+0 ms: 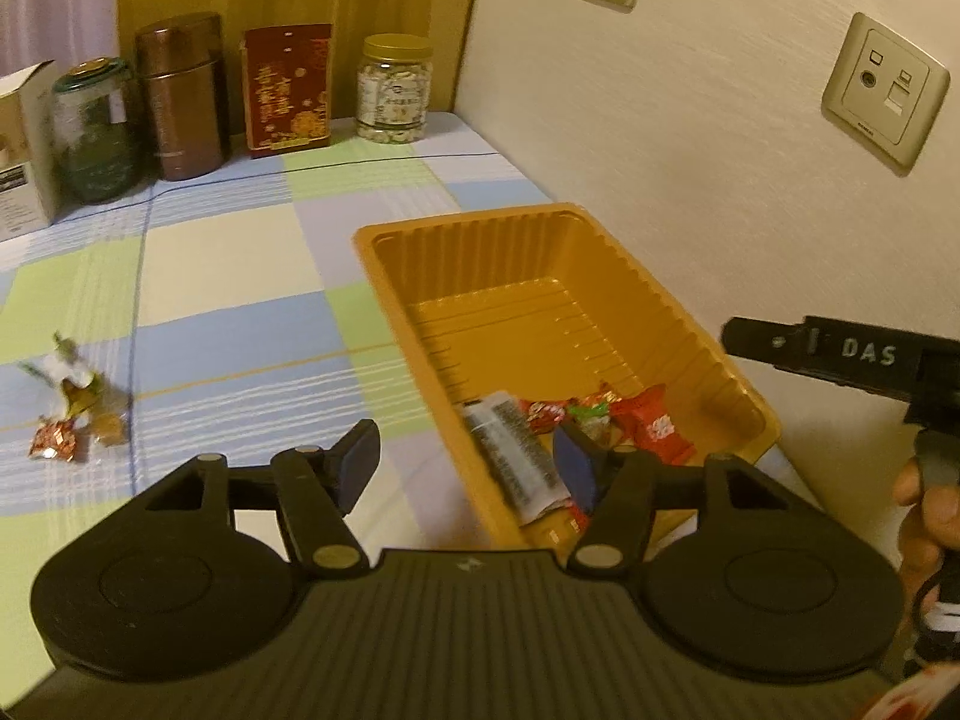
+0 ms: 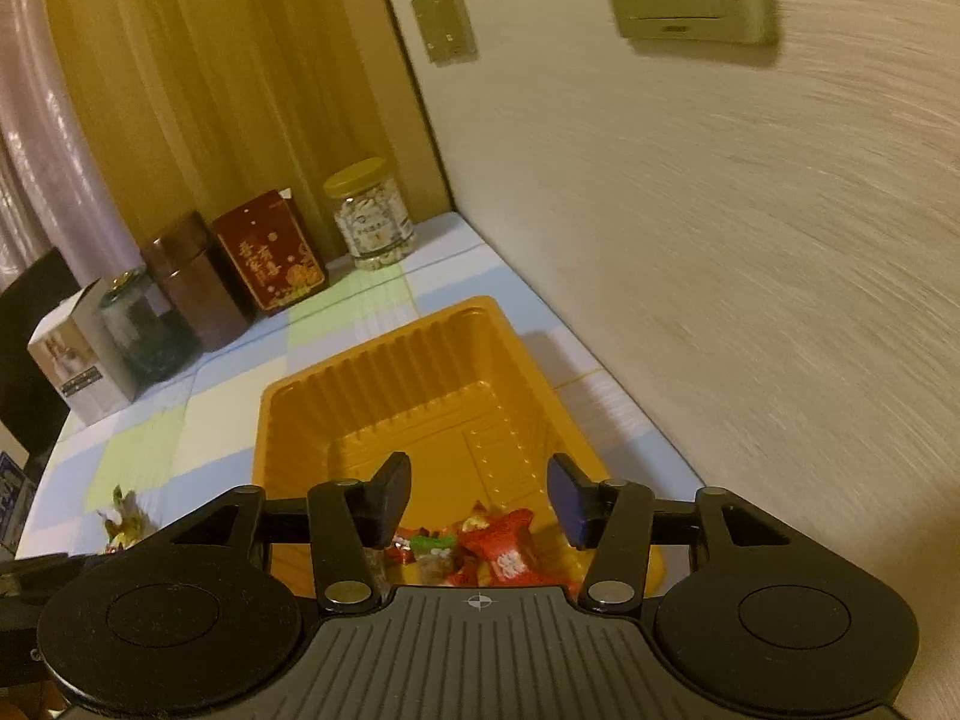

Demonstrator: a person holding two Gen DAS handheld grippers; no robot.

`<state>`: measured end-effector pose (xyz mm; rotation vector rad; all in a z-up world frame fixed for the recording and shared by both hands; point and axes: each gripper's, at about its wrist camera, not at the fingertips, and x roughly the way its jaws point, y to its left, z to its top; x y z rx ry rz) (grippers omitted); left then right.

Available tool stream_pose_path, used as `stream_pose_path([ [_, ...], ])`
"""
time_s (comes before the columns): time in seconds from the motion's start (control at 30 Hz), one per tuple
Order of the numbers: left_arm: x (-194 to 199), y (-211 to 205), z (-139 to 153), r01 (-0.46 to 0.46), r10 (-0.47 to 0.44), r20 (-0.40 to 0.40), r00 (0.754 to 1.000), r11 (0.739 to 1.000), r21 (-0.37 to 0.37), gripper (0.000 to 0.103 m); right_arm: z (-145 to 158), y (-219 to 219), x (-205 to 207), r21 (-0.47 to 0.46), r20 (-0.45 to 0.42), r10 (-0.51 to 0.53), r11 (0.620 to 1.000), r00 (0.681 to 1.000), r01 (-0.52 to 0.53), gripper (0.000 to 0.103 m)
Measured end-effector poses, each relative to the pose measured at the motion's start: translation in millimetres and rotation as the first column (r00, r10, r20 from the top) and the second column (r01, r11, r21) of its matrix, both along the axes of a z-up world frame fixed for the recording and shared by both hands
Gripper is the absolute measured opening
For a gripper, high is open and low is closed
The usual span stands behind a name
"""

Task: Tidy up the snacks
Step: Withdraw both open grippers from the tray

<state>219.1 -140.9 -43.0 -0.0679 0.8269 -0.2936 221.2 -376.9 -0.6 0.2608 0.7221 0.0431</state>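
— Where are the snacks?
— Most lie in the orange tray [image 1: 672, 300]; a few wrapped candies [image 1: 66, 414] sit on the checkered counter [image 1: 240, 276].
— The tongs?
— Left tongs [image 1: 468, 468] and right tongs [image 2: 480, 501] both gape, empty.

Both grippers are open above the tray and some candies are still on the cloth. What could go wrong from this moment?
1. The loose candies are small with crinkly wrappers; the open left gripper may pinch only a wrapper tail and drop one.
2. The tray looks light and sits near the table edge by the wall; a bump from the right gripper could shift it.
3. Both grippers hang over the same tray end and might collide.
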Motion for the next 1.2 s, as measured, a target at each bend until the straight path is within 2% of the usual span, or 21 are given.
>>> stream_pose_path([
  [0.1,-13,9,1,-0.022,0.022,0.002,1.0,1.0,-0.006,0.066,3,1,-11,0.011,-0.01,-0.016,1.0,1.0,0.016,0.051],
  [0.27,-39,22,7,-0.05,0.05,0.006,0.999,0.999,-0.011,0.067,11,13,-39,0.018,-0.008,-0.008,1.0,1.0,0.008,0.051],
  [0.53,-87,43,29,-0.087,0.088,0.037,0.995,0.996,-0.01,0.073,29,34,-80,0.021,0.005,0.016,1.0,1.0,-0.016,0.051],
  [0.7,-113,63,38,-0.112,0.113,0.035,0.993,0.993,-0.035,0.078,39,47,-106,0.021,0.016,0.031,0.999,0.999,-0.031,0.052],
  [0.97,-141,96,43,-0.166,0.167,0.045,0.985,0.986,-0.029,0.079,50,69,-127,0.0,0.03,0.068,0.998,0.997,-0.068,0.052],
  [1.2,-155,126,45,-0.22,0.221,0.056,0.974,0.975,-0.022,0.08,47,92,-132,-0.005,0.023,0.109,0.994,0.994,-0.109,0.052],
])
